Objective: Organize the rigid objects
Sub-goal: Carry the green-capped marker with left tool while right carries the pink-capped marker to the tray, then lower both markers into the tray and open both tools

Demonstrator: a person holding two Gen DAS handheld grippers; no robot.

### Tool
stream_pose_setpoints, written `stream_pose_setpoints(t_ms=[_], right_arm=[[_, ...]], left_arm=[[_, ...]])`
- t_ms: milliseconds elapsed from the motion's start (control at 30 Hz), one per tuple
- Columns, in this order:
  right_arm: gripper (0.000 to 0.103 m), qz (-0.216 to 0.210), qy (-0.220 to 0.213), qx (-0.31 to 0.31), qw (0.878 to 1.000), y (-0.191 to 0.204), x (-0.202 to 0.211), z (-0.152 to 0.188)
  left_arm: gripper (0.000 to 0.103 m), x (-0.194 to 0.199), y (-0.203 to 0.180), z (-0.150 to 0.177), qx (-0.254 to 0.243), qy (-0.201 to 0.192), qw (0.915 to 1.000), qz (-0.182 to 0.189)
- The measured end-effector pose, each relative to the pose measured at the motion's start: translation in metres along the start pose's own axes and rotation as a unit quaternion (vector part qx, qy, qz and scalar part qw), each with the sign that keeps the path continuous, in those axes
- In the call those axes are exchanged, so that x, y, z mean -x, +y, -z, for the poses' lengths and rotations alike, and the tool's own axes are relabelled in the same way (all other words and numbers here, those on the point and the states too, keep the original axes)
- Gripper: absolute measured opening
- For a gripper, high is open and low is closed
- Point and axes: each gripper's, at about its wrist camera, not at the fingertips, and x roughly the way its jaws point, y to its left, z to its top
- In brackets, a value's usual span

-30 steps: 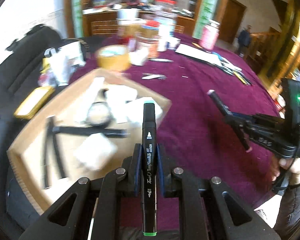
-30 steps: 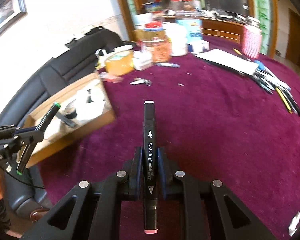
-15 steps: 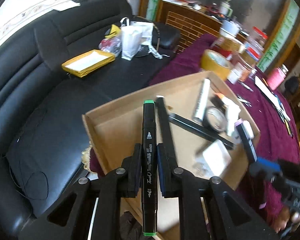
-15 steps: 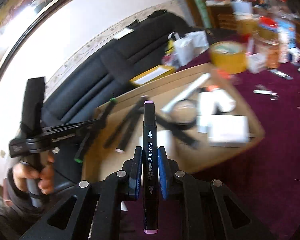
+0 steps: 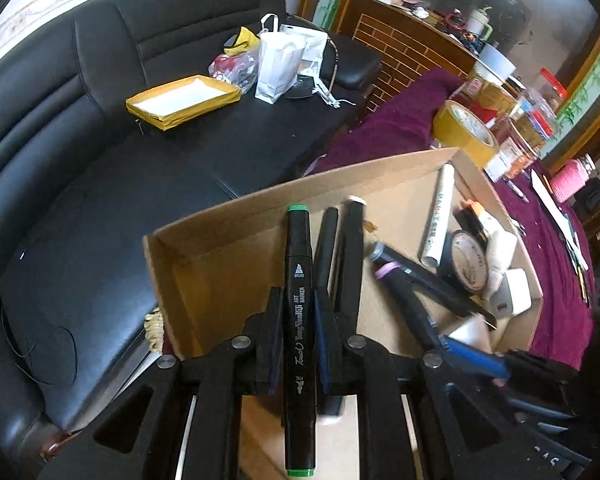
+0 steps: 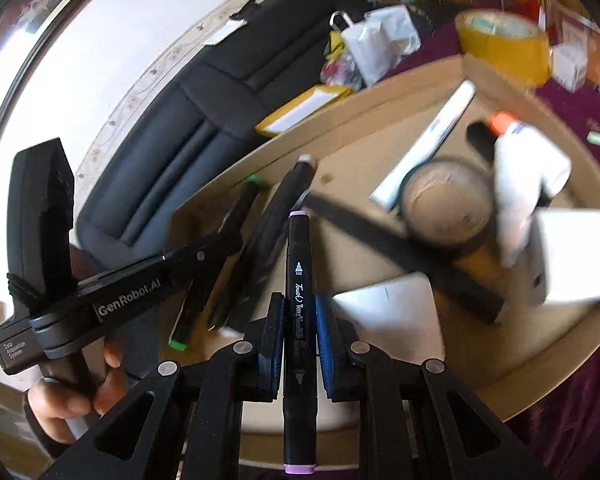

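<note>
My left gripper (image 5: 299,300) is shut on a black marker with green caps (image 5: 299,240), held lengthwise over the near left part of a cardboard box (image 5: 228,236). My right gripper (image 6: 299,304) is shut on a black marker with lilac caps (image 6: 299,256), also above the box (image 6: 540,360). Each view shows the other gripper: the right one (image 5: 444,340) comes in from the lower right, the left one (image 6: 220,252) from the left, held by a hand (image 6: 68,400). Two black markers (image 5: 350,248) lie on the box floor between them.
The box also holds a white tube (image 5: 438,216), a black tape roll (image 5: 470,264), a glue bottle (image 6: 528,160), white blocks (image 6: 572,256) and a black bar (image 6: 404,256). A black sofa (image 5: 100,160) lies behind, a yellow tape roll (image 5: 466,132) and maroon tablecloth (image 5: 560,300) to the right.
Both grippers swung from over the maroon table to above the box, each still gripping its marker. They now stand close together, and the left one has rolled.
</note>
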Motion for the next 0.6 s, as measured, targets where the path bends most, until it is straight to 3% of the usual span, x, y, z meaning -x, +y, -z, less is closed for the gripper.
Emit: stream_pose_setpoints(t_ms=[100, 233, 467, 600], right_arm=[[0.018, 0.033, -0.014, 0.004, 0.999, -0.004, 0.003, -0.007], [0.018, 0.038, -0.019, 0.012, 0.999, -0.002, 0.005, -0.004], [0.018, 0.046, -0.028, 0.020, 0.998, 0.000, 0.004, -0.004], [0.019, 0.037, -0.032, 0.010, 0.999, -0.006, 0.005, -0.005]], left_arm=[[0.014, 0.001, -0.007, 0.001, -0.013, -0.015, 0.9997, -0.015], [0.014, 0.002, -0.009, 0.007, -0.019, -0.011, 0.9995, -0.021], [0.014, 0.034, -0.031, 0.028, -0.047, -0.033, 0.9982, 0.016], [0.014, 0.029, -0.050, 0.033, -0.079, -0.014, 0.9962, 0.034]])
